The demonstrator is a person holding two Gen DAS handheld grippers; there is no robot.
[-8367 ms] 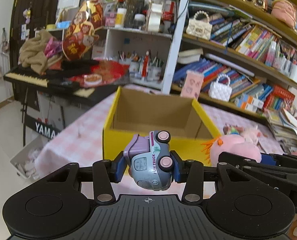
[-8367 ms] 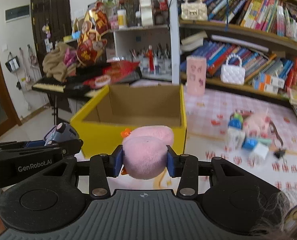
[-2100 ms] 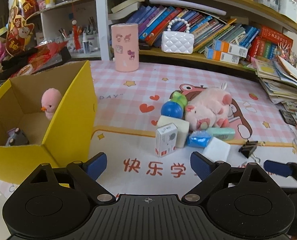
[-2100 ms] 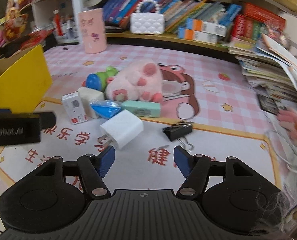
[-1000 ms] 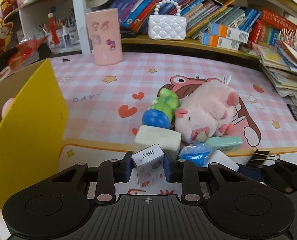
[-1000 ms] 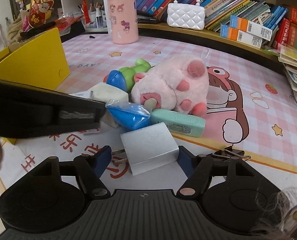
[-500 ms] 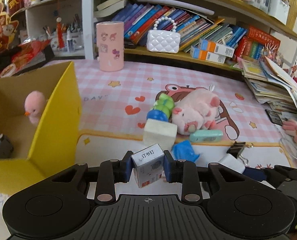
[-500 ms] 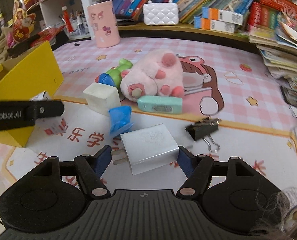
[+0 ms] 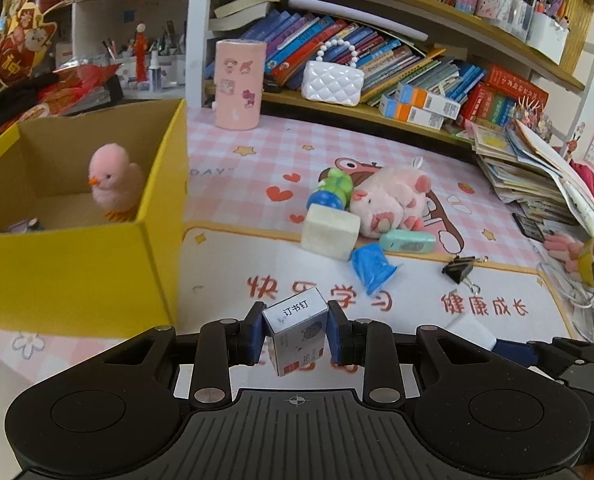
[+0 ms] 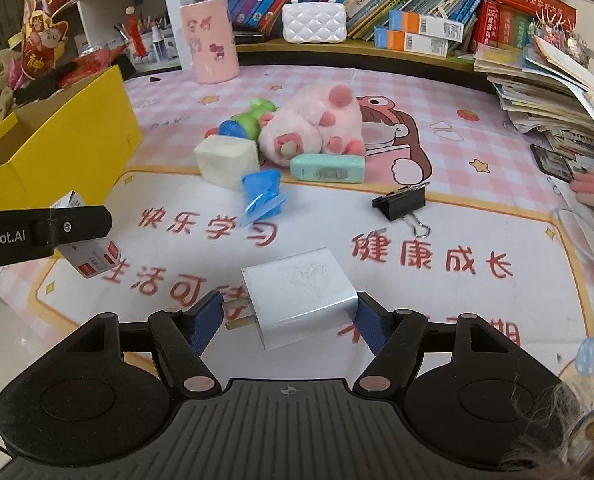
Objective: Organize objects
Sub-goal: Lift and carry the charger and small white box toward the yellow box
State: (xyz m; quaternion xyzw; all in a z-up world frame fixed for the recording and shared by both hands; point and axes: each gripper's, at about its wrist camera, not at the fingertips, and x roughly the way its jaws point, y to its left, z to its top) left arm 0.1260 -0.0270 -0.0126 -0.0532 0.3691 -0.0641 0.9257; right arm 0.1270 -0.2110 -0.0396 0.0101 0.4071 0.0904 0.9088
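My left gripper (image 9: 295, 334) is shut on a small white staples box (image 9: 296, 330) with a red base, held above the mat just right of the yellow cardboard box (image 9: 77, 272). That box holds a pink chick toy (image 9: 115, 180) and a small toy truck (image 9: 27, 225). My right gripper (image 10: 289, 318) is shut on a white plug charger (image 10: 299, 296), its prongs against the left pad. In the right wrist view the left gripper's finger (image 10: 43, 234) and the staples box (image 10: 93, 258) show at the left edge.
On the mat lie a pink plush pig (image 9: 389, 200), a cream block (image 9: 329, 232), a blue-green toy (image 9: 331, 194), a blue packet (image 9: 373, 268), a mint case (image 9: 407, 242) and a black binder clip (image 9: 459, 270). Bookshelves stand behind; stacked magazines (image 9: 537, 176) lie at the right.
Both grippers have lifted their objects off the mat and drawn back toward the yellow box, which now fills more of the left wrist view. The pile of toys looks farther away.
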